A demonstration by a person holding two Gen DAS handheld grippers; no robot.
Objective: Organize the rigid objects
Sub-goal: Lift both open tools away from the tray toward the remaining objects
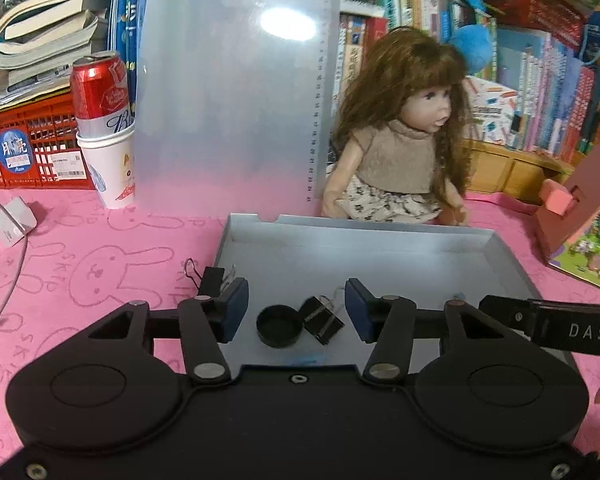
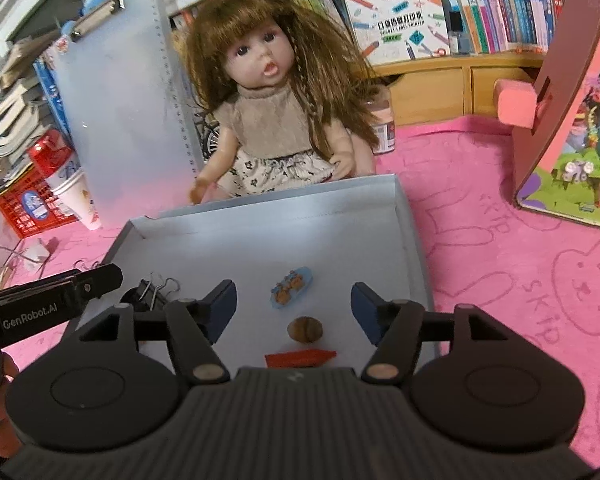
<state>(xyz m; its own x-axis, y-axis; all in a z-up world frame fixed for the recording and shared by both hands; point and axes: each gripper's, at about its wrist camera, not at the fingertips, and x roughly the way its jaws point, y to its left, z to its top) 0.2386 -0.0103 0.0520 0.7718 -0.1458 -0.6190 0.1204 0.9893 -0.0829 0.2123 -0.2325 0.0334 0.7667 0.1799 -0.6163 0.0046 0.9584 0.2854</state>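
A grey tray (image 1: 380, 236) lies on the pink cloth, also in the right wrist view (image 2: 268, 208). My left gripper (image 1: 296, 312) is open over its near left part, with a black cap (image 1: 279, 326) and a black binder clip (image 1: 324, 324) between the fingers. A second binder clip (image 1: 210, 286) lies outside the tray's left wall. My right gripper (image 2: 294, 312) is open and empty over the tray, above a blue hair clip (image 2: 292, 287), a brown walnut-like piece (image 2: 305, 329) and a red crayon-like piece (image 2: 300, 357). The binder clip in the tray (image 2: 152, 292) shows at left.
A doll (image 1: 400, 140) sits behind the tray beside a translucent clipboard (image 1: 236, 92). A red can in a paper cup (image 1: 104, 128) and a red crate (image 1: 24, 148) stand at left. A pink toy house (image 2: 572, 92) stands at right. Books line the back.
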